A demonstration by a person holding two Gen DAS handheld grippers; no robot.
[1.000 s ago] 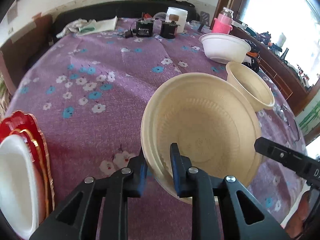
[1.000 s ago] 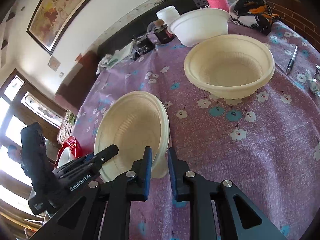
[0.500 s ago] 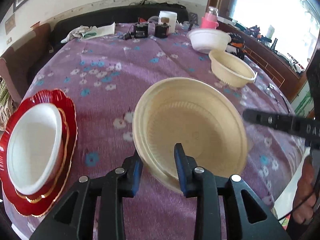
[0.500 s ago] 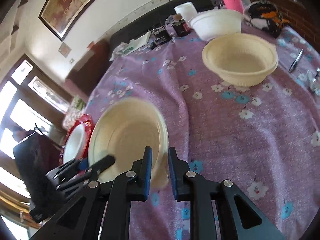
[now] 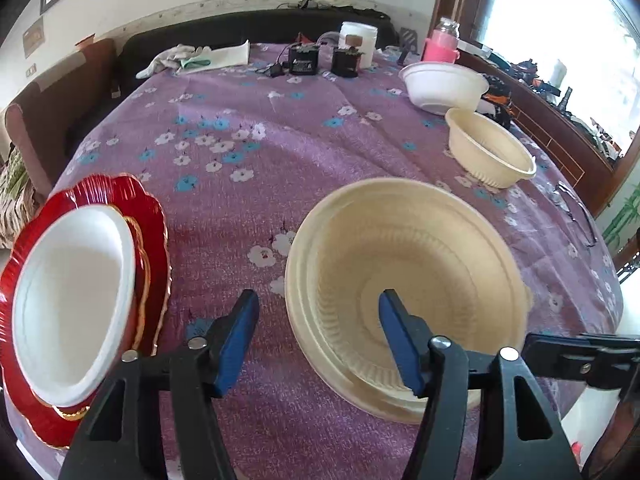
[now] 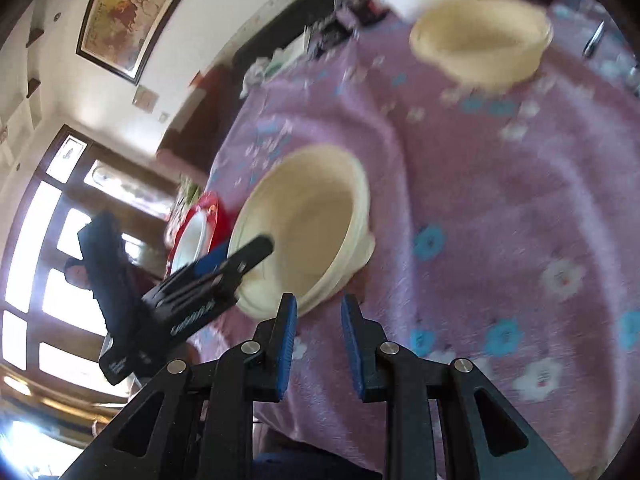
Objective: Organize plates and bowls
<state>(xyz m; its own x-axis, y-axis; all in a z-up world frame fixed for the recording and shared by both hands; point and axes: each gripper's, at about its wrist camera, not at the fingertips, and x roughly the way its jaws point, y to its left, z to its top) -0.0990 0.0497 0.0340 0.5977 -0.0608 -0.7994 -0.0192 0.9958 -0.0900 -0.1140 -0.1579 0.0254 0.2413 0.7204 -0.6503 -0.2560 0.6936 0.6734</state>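
Observation:
A cream plate stack [image 5: 404,284] lies on the purple flowered tablecloth [image 5: 248,128] near the front edge. My left gripper [image 5: 318,336] is open, its jaws straddling the plate's near-left rim without gripping it. The plate also shows in the blurred right wrist view [image 6: 308,224], with the left gripper over it. My right gripper [image 6: 318,340] is open and empty, just short of the plate's edge. A red scalloped plate stack [image 5: 148,216] holding a white bowl [image 5: 72,308] sits at the left. A cream bowl [image 5: 488,152] and a white bowl [image 5: 444,86] stand at the far right.
At the back stand two black boxes [image 5: 304,60], a white jar [image 5: 358,40], a pink bottle [image 5: 440,42] and a white cloth [image 5: 200,58]. Glasses [image 5: 572,208] lie near the right edge. A sofa runs behind the table.
My left gripper has opened and let go of the cream plate, which now rests on the cloth. My right gripper has opened slightly and its view has swung and blurred.

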